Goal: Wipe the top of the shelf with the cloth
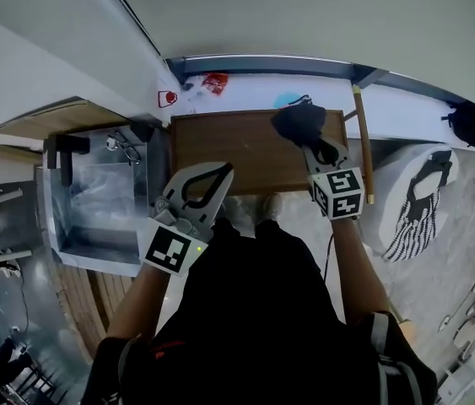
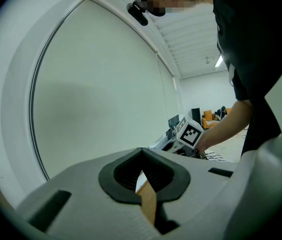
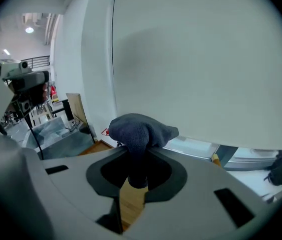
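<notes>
The cloth (image 1: 299, 121), clenched in the right gripper (image 1: 311, 142), is far right over the shelf top (image 1: 220, 146); bare wood stretches left. The left gripper (image 1: 220, 172) is closed, empty.

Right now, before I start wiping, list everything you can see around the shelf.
shelf top: one, brown wood, centre of the head view
cloth: one, dark grey, at the shelf top's back right, bunched
pole: one, light wood, along the shelf top's right side
clear box: one, transparent, left of the shelf top
striped fabric: one, black and white, far right
red item: one, small, behind the shelf top
left gripper: one, grey, shut and empty, over the front left edge
right gripper: one, grey, shut on the cloth
</notes>
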Action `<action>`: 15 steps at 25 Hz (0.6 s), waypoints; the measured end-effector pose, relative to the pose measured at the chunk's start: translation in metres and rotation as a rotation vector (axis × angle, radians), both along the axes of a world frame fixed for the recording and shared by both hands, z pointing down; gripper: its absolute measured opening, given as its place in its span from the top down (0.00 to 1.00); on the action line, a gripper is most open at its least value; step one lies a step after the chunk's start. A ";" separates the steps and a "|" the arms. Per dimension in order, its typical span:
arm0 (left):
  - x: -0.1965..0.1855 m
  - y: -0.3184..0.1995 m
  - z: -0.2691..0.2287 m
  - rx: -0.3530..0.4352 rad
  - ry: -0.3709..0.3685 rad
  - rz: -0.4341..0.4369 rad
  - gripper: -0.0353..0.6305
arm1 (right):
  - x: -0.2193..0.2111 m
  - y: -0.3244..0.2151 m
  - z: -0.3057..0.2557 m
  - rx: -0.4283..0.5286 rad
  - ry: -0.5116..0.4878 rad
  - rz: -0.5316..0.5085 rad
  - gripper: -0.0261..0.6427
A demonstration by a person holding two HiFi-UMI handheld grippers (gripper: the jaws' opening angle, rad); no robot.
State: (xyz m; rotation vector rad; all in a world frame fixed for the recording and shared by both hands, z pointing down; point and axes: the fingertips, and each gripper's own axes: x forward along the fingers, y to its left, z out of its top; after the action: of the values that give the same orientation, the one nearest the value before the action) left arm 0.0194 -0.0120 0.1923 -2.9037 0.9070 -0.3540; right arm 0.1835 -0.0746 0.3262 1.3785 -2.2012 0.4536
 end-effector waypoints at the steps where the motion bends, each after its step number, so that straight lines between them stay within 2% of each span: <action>1: -0.007 -0.001 -0.003 0.002 0.005 -0.009 0.92 | -0.007 0.000 -0.007 0.010 -0.006 -0.008 0.87; 6: -0.041 -0.007 -0.016 0.026 0.022 -0.040 0.92 | -0.045 0.002 -0.037 0.053 -0.023 -0.044 0.87; 15: -0.097 -0.017 -0.019 0.017 0.048 -0.094 0.92 | -0.102 0.010 -0.059 0.084 -0.013 -0.102 0.87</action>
State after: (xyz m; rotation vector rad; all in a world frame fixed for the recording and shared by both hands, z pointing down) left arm -0.0779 -0.0294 0.1736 -2.8723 1.0514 -0.2832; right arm 0.0818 -0.0642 0.2667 1.3017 -2.3123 0.3382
